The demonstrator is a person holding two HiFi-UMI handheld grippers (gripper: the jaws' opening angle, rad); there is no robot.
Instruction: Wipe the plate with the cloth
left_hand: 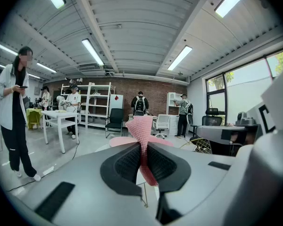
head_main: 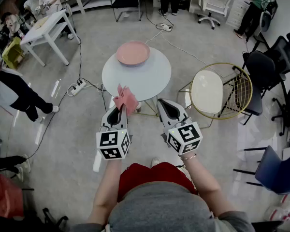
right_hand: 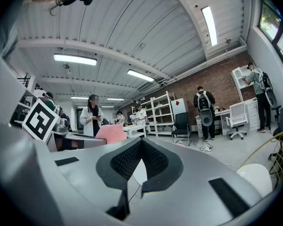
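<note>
Standing up out of the left gripper [head_main: 118, 109], the cloth [head_main: 125, 98] is pinched by its lower part between the clenched jaws, so that a loose pink tuft is left free above them to serve as the wiping face. It is carried in the air at about the 6 o'clock edge of the round table [head_main: 145, 79] and is not in contact with anything else. The plate [head_main: 133, 53], pink and apparently empty, is set near the 12 o'clock edge of that table, well apart from the cloth and straight ahead of it. The wipe is therefore judged not yet begun, and a reach forward across the table top appears to be called for. The right gripper [head_main: 164, 104] is held just beside the left one, at its 3 o'clock, with its jaws closed together on nothing. It is probably kept there in readiness to steady the plate, which might otherwise be pushed along the smooth table top under the cloth. Both grippers are pointed toward 12 o'clock, in line with the plate, which suits a direct approach. A chair [head_main: 210, 92] with a cream seat is placed at the table's 3 o'clock, and a power strip [head_main: 77, 87] lies on the floor at its 9 o'clock, neither in the path.
</note>
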